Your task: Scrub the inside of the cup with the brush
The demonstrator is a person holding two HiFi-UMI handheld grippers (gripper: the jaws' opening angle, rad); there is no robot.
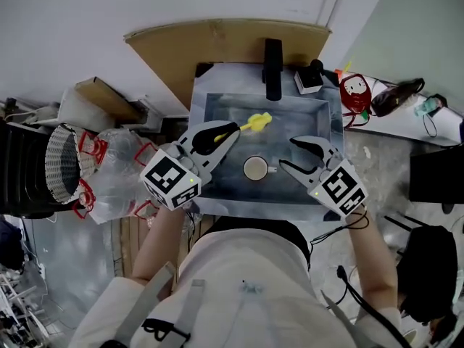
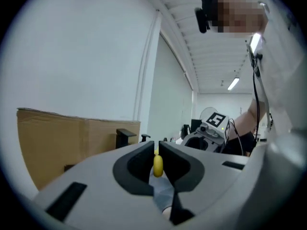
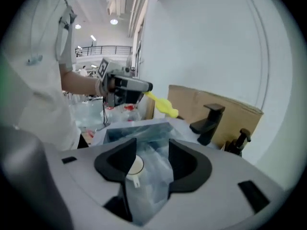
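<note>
Left hand-held gripper (image 1: pixel 226 133) clenched the probably light brush (image 1: pixel 258 122) by its handle; right hand-held gripper (image 1: pixel 288 154) gaped empty above the likely slippery cup (image 1: pixel 255 168)

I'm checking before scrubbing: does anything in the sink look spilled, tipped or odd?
Nothing is spilled or tipped. The cup stands upright in the sink. Only the crinkled plastic that seems to line it looks unusual.
</note>
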